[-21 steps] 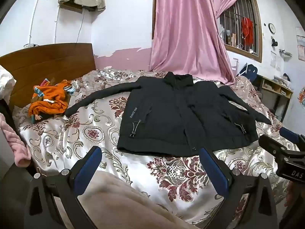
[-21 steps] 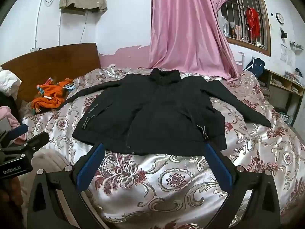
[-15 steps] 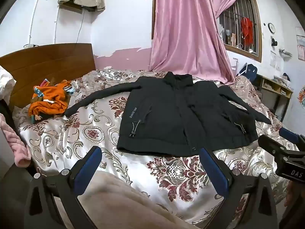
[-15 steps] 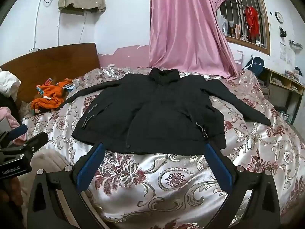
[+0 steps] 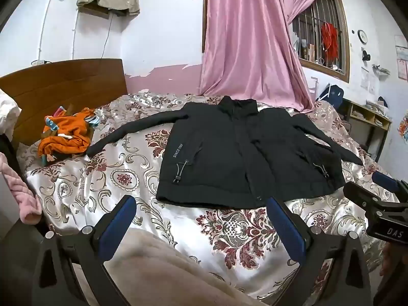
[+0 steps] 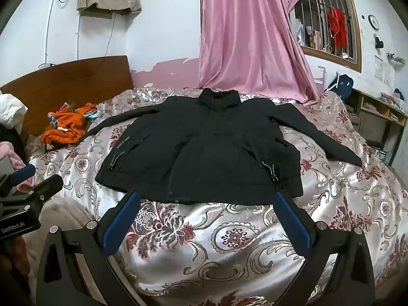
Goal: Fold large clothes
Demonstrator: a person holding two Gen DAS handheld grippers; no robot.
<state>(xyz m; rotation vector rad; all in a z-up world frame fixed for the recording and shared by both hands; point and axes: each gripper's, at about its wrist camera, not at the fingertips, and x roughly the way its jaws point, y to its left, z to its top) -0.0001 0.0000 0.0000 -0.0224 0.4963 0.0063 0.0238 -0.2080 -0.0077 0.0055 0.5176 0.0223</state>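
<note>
Left wrist view: the left gripper (image 5: 200, 207) is seen with its blue-padded jaws spread wide, nothing between them but a beige fleece blanket (image 5: 163, 272) and the floral satin bedspread (image 5: 107, 168). Just beyond the fingertips, untouched, a black zip-up jacket (image 5: 237, 158) is laid flat, sleeves spread. Left of the jaws, farther off, crumpled orange clothing (image 5: 66, 135) is found. Right wrist view: the right gripper (image 6: 206, 200) is likewise held wide apart and empty, the jacket's hem just past its tips. Farthest off, a pink curtain (image 6: 244, 38) is hung.
</note>
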